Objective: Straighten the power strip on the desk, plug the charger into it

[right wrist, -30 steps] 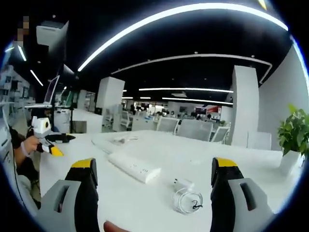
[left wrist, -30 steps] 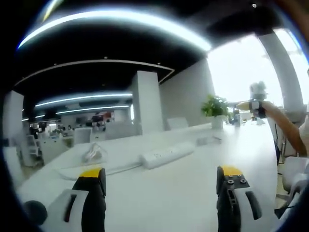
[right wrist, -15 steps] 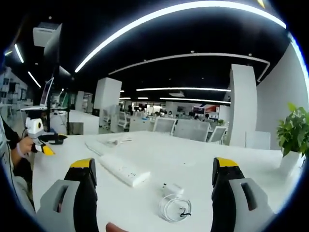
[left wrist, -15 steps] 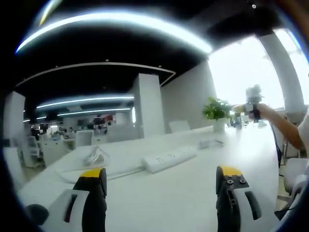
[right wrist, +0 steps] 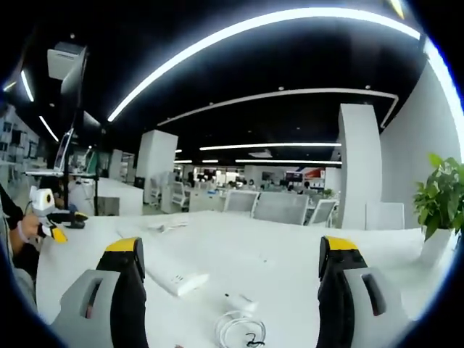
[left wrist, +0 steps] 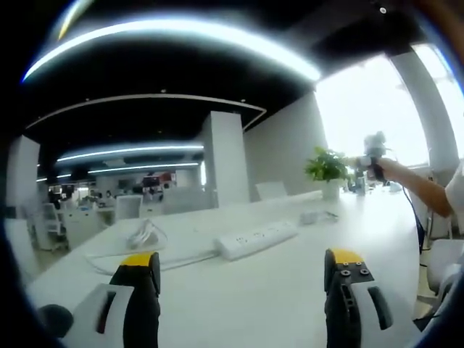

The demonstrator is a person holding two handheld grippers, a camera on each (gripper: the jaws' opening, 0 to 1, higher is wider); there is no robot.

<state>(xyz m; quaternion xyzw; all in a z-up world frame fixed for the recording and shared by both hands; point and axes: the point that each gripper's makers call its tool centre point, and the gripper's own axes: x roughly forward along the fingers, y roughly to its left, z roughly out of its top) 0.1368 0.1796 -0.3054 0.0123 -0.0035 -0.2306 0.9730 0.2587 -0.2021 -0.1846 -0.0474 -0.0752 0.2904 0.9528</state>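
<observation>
1. left gripper (left wrist: 241,268) at frame bottom, jaws wide apart, gripping nothing.
2. right gripper (right wrist: 230,254) likewise spread and bare.
3. power strip (left wrist: 255,238) lies mid-frame on the desk (left wrist: 246,304); charger (right wrist: 241,302) with coiled cable at lower centre.
4. potted plant (right wrist: 441,206) in white pot, right edge.

- Open-plan office, big floor w/ dark ceiling (right wrist: 239,65) & long curved light strips (right wrist: 239,32).
- Rows of white desks (left wrist: 217,290) + office chairs (right wrist: 279,206) in bkgd.
- Laptop on stand (right wrist: 61,156), potted plant (right wrist: 438,199), square white columns (left wrist: 225,156).
</observation>
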